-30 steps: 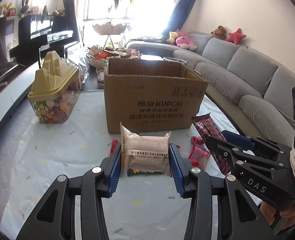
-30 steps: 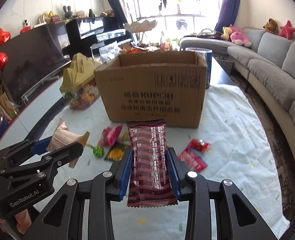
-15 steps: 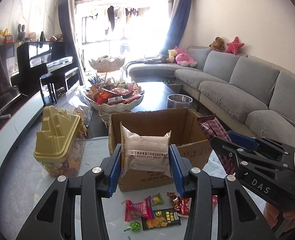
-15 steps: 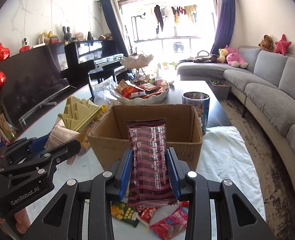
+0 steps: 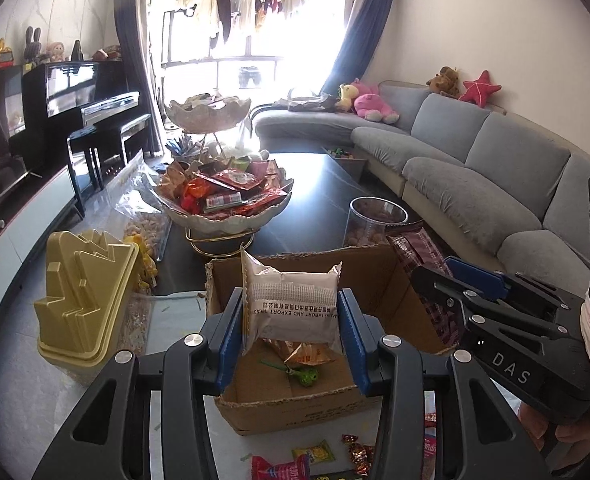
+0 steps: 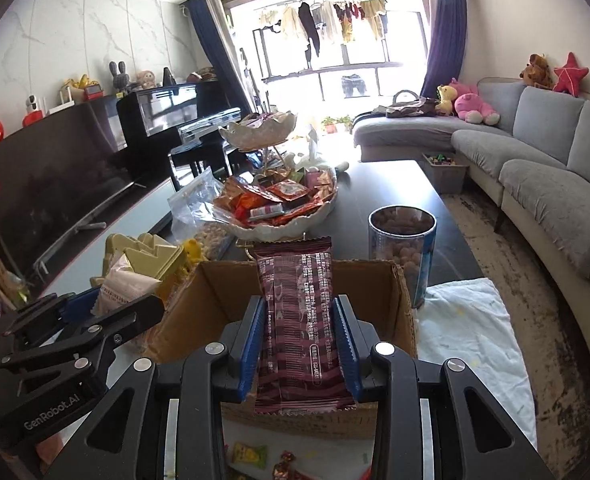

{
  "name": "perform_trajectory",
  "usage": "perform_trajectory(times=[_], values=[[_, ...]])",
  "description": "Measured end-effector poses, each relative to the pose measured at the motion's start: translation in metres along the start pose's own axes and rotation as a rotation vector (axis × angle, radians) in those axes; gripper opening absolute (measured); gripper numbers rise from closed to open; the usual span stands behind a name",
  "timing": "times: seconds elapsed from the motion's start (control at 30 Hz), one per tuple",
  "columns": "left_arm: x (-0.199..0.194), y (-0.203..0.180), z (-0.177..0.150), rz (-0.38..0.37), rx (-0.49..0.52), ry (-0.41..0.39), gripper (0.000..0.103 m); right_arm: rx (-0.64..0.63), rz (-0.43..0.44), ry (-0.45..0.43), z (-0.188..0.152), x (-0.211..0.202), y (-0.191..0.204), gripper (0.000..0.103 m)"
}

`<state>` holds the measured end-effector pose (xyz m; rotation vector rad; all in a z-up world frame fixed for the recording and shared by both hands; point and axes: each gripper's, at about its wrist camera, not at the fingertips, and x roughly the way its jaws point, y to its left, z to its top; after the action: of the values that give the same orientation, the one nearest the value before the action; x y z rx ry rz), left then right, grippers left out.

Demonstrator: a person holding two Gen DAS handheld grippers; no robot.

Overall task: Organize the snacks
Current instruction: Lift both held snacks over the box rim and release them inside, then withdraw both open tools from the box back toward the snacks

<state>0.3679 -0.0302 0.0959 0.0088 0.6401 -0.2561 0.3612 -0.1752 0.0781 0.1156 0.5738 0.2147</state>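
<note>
Left wrist view: your left gripper [image 5: 291,330] clenches the white snack packet [image 5: 291,304] over the cardboard box [image 5: 295,404].
Right gripper [image 6: 300,342]: grasps the maroon snack bar [image 6: 301,320] above the box's near edge.

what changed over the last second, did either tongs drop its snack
No drop. Both tongs rose from table level to above the open cardboard box. The left tongs still clamp the white packet; the right tongs still clamp the maroon packet. The box, gold-lidded jar and loose snacks on the cloth stayed put.
</note>
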Motion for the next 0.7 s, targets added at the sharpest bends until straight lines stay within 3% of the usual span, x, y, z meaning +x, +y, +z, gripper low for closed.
perform_trajectory(times=[0.1, 0.27, 0.4, 0.7], values=[[0.016, 0.005, 0.003, 0.002, -0.034, 0.028, 0.051, -0.015, -0.019, 0.012, 0.003, 0.015, -0.001, 0.037], [0.019, 0.011, -0.004, 0.023, -0.063, 0.041, 0.065, -0.015, -0.110, -0.011, -0.002, 0.021, -0.005, 0.051], [0.007, 0.006, -0.017, 0.022, -0.033, 0.037, 0.066, -0.037, -0.148, -0.006, -0.013, 0.013, -0.006, 0.052], [-0.038, -0.002, -0.054, 0.016, -0.003, 0.017, 0.068, -0.041, -0.087, 0.020, -0.045, -0.021, 0.004, 0.053]])
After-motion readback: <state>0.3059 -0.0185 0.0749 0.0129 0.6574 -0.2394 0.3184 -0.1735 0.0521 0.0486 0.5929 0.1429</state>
